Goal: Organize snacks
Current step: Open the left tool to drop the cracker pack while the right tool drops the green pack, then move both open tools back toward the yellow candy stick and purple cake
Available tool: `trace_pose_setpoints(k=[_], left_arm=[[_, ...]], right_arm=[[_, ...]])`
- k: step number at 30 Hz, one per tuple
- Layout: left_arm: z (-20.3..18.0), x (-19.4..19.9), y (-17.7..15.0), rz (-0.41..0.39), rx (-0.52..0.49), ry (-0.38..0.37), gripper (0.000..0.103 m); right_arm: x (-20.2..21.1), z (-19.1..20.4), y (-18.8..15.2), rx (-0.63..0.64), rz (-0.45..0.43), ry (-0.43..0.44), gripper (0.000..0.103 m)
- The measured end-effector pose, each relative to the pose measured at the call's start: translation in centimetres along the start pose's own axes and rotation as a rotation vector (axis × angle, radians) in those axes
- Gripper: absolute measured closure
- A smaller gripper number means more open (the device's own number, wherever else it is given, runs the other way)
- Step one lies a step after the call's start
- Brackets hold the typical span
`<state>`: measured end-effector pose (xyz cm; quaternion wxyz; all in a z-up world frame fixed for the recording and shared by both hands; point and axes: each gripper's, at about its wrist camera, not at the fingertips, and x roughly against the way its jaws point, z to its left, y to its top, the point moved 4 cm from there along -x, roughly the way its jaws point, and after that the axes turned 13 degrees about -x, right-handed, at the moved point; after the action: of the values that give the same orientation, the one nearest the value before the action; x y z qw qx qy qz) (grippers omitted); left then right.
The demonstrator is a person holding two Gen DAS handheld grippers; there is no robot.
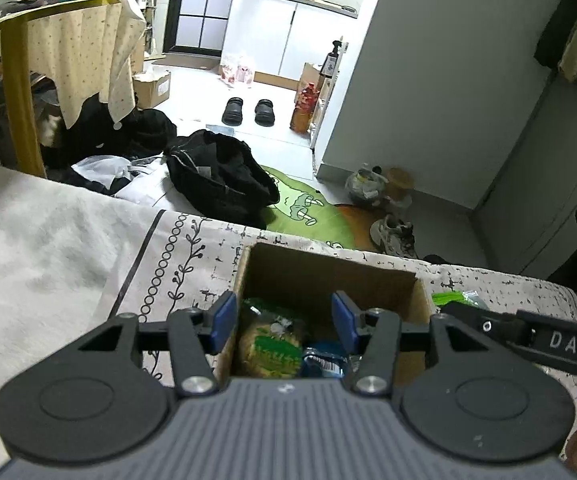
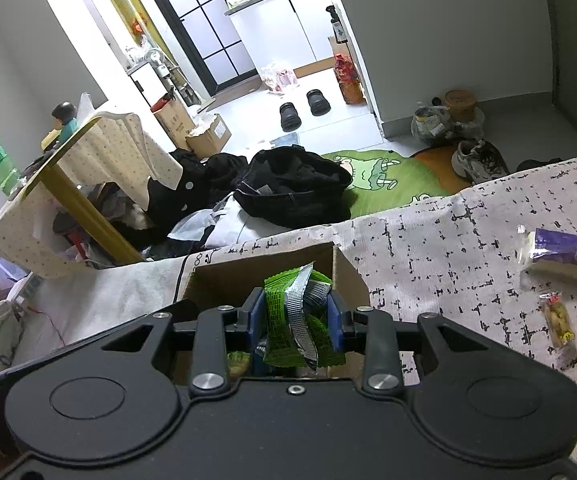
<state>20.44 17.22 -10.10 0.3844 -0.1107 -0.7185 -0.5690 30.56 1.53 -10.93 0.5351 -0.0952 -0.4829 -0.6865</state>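
Note:
An open cardboard box (image 1: 328,276) stands on the patterned bed cover. In it lie a green-and-yellow snack packet (image 1: 270,344) and a blue packet (image 1: 322,358). My left gripper (image 1: 284,320) hangs over the box's left half, open, with nothing between its blue pads. In the right wrist view my right gripper (image 2: 295,314) is shut on a bunch of green snack packets (image 2: 288,320) with silver edges, held just over the near side of the box (image 2: 348,272). A purple snack pack (image 2: 568,258) and a small clear packet of nuts (image 2: 558,320) lie on the cover to the right.
A white blanket (image 1: 40,248) covers the bed left of the box. Beyond the bed's edge the floor holds a black bag (image 1: 220,176), a green rug (image 1: 308,208), shoes (image 1: 394,236) and a table with yellow legs (image 1: 20,92).

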Motion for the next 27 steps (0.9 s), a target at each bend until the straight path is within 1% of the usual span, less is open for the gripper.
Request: trace_pose_setpoints(k=[3, 6, 8, 9, 10, 11, 13, 14, 16, 17, 19, 22, 24, 27], left_arm=[[0.1, 0.5, -0.2, 0.0, 0.0, 0.005, 0.05], [0.3, 1.2, -0.3, -0.01, -0.001, 0.022, 0.045], [0.5, 1.6, -0.3, -0.013, 0.005, 0.03, 0.042], [0.6, 1.7, -0.3, -0.015, 0.008, 0.03, 0.041], [0.6, 1.9, -0.2, -0.015, 0.01, 0.03, 0.04], [0.7, 2.0, -0.3, -0.015, 0.012, 0.029, 0.039], [0.9, 2.0, -0.3, -0.016, 0.02, 0.03, 0.033], [0.9, 2.1, -0.4, -0.017, 0.023, 0.032, 0.031], [0.9, 2.1, -0.3, -0.024, 0.024, 0.044, 0.024], [0.8, 2.3, -0.3, -0.03, 0.021, 0.05, 0.022], [0.6, 2.3, -0.2, -0.037, 0.013, 0.054, 0.016], [0.1, 2.5, -0.2, -0.037, 0.013, 0.038, 0.012], [-0.1, 2.5, -0.4, -0.016, 0.018, 0.034, 0.009], [-0.8, 2.7, -0.5, -0.003, 0.012, 0.044, 0.009]], right_arm=[[-0.3, 0.2, 0.2, -0.015, -0.002, 0.015, 0.071], [-0.7, 0.8, 0.7, -0.025, -0.001, 0.046, 0.07], [-1.2, 1.3, 0.8, -0.015, 0.008, 0.09, 0.068], [-1.4, 1.4, 0.8, -0.01, 0.019, 0.091, 0.066], [-1.6, 1.4, 0.9, -0.009, 0.025, 0.084, 0.064], [-1.5, 1.3, 0.9, -0.01, 0.024, 0.082, 0.06], [-1.2, 1.0, 0.8, -0.014, 0.016, 0.08, 0.052], [-1.1, 0.8, 0.8, -0.015, 0.015, 0.075, 0.05], [-0.9, 0.2, 0.7, -0.023, 0.022, 0.06, 0.05], [-0.8, -0.2, 0.7, -0.031, 0.025, 0.054, 0.05], [-0.5, -0.8, 0.5, -0.045, 0.025, 0.045, 0.047], [0.4, -1.6, 0.1, -0.053, 0.018, 0.039, 0.043], [1.0, -2.1, 0.0, -0.051, 0.01, 0.03, 0.039], [2.0, -2.6, 0.1, -0.05, 0.004, 0.024, 0.035]])
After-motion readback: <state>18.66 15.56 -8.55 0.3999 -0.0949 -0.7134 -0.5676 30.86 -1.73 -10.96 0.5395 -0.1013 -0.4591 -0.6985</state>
